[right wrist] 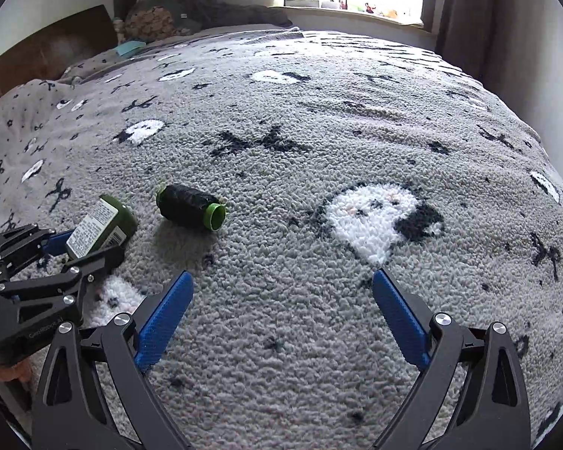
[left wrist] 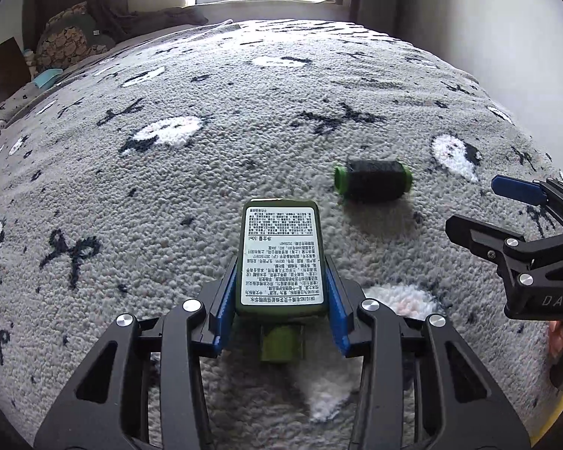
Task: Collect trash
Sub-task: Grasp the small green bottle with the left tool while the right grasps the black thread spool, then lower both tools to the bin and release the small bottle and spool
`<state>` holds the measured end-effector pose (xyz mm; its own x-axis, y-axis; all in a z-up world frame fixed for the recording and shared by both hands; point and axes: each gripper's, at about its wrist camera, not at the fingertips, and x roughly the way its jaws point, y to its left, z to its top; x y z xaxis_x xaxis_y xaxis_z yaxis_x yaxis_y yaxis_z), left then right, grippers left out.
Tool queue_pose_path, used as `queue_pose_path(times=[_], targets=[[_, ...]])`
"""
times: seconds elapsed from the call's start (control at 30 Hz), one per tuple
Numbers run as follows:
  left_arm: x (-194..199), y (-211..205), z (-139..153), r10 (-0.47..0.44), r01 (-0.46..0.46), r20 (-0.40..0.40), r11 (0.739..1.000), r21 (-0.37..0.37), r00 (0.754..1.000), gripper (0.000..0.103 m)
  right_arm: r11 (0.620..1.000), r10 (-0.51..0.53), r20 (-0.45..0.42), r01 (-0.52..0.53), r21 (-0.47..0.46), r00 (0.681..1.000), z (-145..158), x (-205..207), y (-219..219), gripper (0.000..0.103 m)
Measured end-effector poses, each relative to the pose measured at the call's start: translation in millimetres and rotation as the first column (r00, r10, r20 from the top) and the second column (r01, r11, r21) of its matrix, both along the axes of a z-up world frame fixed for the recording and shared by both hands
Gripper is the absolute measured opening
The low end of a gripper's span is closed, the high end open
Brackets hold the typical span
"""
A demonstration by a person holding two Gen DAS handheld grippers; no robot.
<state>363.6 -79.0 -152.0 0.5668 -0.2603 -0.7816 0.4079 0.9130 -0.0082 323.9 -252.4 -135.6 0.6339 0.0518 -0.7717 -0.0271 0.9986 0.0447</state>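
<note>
The left gripper [left wrist: 281,300] is clamped on a green bottle [left wrist: 281,258], its blue pads [left wrist: 223,311] pressed against the bottle's two sides; the bottle's white label faces up and its green cap points back toward the camera, while its base sticks out ahead of the fingers. Ahead and to the right of that gripper, a black spool [left wrist: 373,179] with green ends lies on its side on the grey blanket [left wrist: 206,172], apart from the bottle. The right gripper [right wrist: 281,322] hangs over the blanket with its fingers [right wrist: 165,318] spread wide and nothing between them; the spool lies ahead and to its left, and the bottle further left.
</note>
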Motion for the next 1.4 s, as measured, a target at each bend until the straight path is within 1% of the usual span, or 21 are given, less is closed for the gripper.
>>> queue_pose_path(times=[0.07, 0.17, 0.33, 0.4, 0.47, 0.5, 0.53, 0.57, 0.7, 0.83, 0.97, 1.2, 1.33, 1.4], targets=[[6, 7, 1, 0.014, -0.014, -0.001, 1.0, 0.0, 1.0, 0.04, 1.0, 0.017, 0.001, -0.017, 0.008, 1.0, -1, 7, 5, 0.092], [16, 21, 2, 0.046, -0.046, 0.007, 0.999, 0.018, 0.999, 0.04, 0.999, 0.047, 0.009, -0.047, 0.007, 0.999, -2, 18, 16, 0.09], [25, 43, 3, 0.081, -0.081, -0.003, 0.997, 0.018, 0.997, 0.04, 0.994, 0.104, 0.029, -0.105, 0.023, 0.994, -2, 42, 36, 0.089], [26, 48, 3, 0.086, -0.086, -0.007, 0.996, 0.017, 0.996, 0.04, 0.992, 0.123, 0.024, -0.123, 0.015, 0.992, -5, 53, 45, 0.088], [25, 50, 4, 0.088, -0.087, -0.009, 0.996, 0.024, 0.996, 0.04, 0.99, 0.143, -0.007, -0.143, 0.006, 0.99, -10, 63, 54, 0.07], [23, 51, 5, 0.087, -0.086, -0.009, 0.996, 0.026, 0.996, 0.04, 0.989, 0.146, -0.014, -0.146, 0.0, 0.989, -11, 64, 56, 0.065], [21, 51, 7, 0.085, -0.085, -0.008, 0.996, 0.027, 0.996, 0.04, 0.988, 0.153, -0.012, -0.153, -0.005, 0.988, -11, 64, 59, 0.056], [18, 51, 8, 0.083, -0.082, -0.007, 0.996, 0.028, 0.997, 0.04, 0.987, 0.162, -0.005, -0.163, -0.011, 0.987, -10, 61, 60, 0.054], [1, 51, 19, 0.079, -0.079, 0.003, 0.997, 0.019, 0.997, 0.04, 0.988, 0.156, -0.019, -0.156, 0.015, 0.988, -4, 47, 55, 0.053], [-27, 48, 33, 0.065, -0.065, 0.019, 0.998, 0.01, 0.998, 0.04, 0.99, 0.139, -0.007, -0.139, 0.001, 0.99, 9, 15, 48, 0.053], [-65, 41, 51, 0.037, -0.037, 0.041, 0.999, -0.01, 0.998, 0.04, 0.993, 0.119, 0.032, -0.118, -0.009, 0.992, 33, -38, 34, 0.053], [-149, 24, 75, -0.029, 0.032, 0.093, 0.999, -0.031, 0.995, 0.04, 0.994, 0.103, 0.114, -0.1, -0.032, 0.988, 70, -136, 11, 0.053], [-199, 18, 80, -0.065, 0.071, 0.123, 0.996, -0.05, 0.99, 0.04, 0.994, 0.106, 0.143, -0.099, -0.055, 0.984, 77, -197, 2, 0.053], [-225, 14, 80, -0.08, 0.088, 0.14, 0.995, -0.052, 0.987, 0.04, 0.994, 0.099, 0.147, -0.092, -0.059, 0.984, 78, -219, -3, 0.053]])
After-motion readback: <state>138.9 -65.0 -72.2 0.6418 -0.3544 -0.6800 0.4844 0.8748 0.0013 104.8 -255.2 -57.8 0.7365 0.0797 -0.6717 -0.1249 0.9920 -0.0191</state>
